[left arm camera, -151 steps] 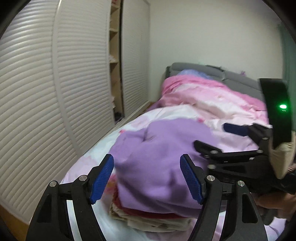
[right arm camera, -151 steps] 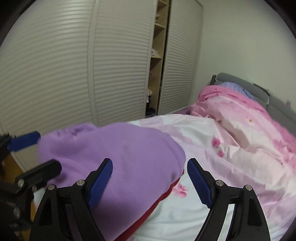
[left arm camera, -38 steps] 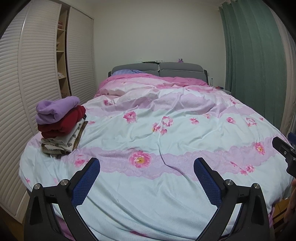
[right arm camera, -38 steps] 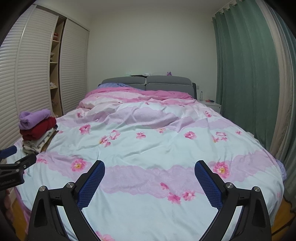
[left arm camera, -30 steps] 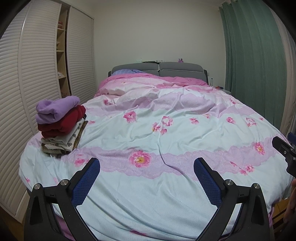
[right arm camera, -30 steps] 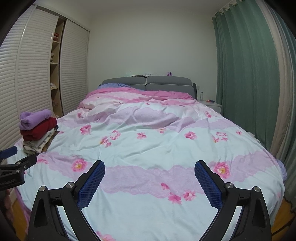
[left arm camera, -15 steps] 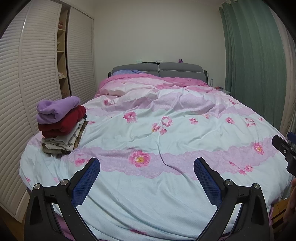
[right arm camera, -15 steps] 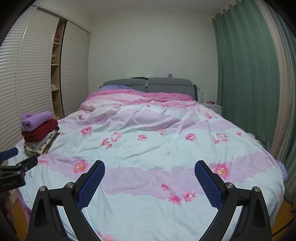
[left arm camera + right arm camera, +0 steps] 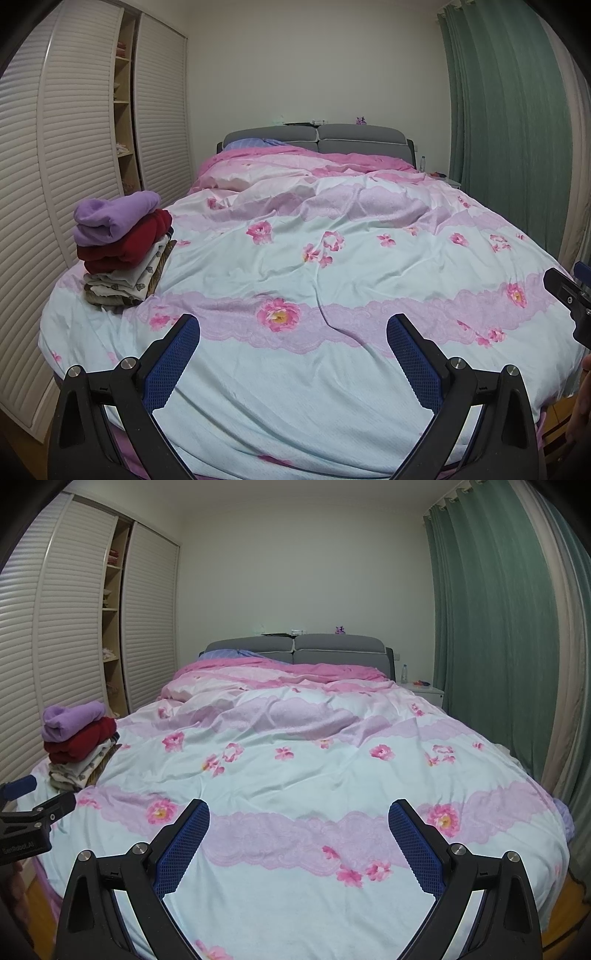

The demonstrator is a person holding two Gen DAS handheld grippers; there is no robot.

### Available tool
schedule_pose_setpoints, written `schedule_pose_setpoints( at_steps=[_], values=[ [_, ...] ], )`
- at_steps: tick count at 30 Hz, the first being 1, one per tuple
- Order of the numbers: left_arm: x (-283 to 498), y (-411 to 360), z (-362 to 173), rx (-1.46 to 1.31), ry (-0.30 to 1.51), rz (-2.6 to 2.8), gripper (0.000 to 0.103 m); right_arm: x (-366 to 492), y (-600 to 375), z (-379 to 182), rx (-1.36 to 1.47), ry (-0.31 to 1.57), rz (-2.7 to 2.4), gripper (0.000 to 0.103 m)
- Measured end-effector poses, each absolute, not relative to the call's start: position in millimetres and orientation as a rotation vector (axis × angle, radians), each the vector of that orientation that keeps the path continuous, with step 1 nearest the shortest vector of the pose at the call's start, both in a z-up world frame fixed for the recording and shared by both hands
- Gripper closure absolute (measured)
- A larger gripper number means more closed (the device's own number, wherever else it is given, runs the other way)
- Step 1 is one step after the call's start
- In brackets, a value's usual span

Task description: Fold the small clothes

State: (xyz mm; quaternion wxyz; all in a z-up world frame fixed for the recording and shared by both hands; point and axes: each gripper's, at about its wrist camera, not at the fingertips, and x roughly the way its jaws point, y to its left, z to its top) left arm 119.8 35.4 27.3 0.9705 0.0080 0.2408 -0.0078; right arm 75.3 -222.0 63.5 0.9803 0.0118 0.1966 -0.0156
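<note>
A stack of folded clothes sits at the left edge of the bed, with a purple garment on top, a red one under it and pale patterned ones below. The stack also shows in the right wrist view. My left gripper is open and empty, held back over the foot of the bed. My right gripper is open and empty too. Each gripper shows at the edge of the other's view: the right one and the left one.
The bed has a floral quilt in pale blue and pink and a grey headboard. A white slatted wardrobe stands to the left, green curtains to the right, and a nightstand with a bottle beside the headboard.
Five seconds ago both grippers were right at the purple garment on the stack; now they are pulled back to the foot of the bed. Over the last second the views barely shift.
</note>
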Motion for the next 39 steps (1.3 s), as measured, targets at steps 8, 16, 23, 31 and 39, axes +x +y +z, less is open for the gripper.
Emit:
schedule_pose_setpoints(
  at_steps=[8,16,23,31,39],
  values=[
    [118.3,35.0,27.6,0.018,0.483,-0.014,0.000,74.5,-221.8,63.2,0.025,0.396,-0.032,0.005],
    [117.9,35.2,27.6,0.018,0.483,-0.014,0.000,74.5,-221.7,62.9,0.026,0.397,-0.031,0.005],
    [118.4,35.3,27.8,0.018,0.484,-0.015,0.000,73.9,-221.1,62.9,0.027,0.396,-0.033,0.005],
    [117.5,33.8,27.6,0.021,0.490,-0.007,0.000,73.9,-221.4,62.8,0.026,0.396,-0.033,0.005],
    [117.9,30.5,28.5,0.023,0.493,0.005,0.000,75.0,-220.6,62.4,0.030,0.402,-0.030,0.005]
  ],
)
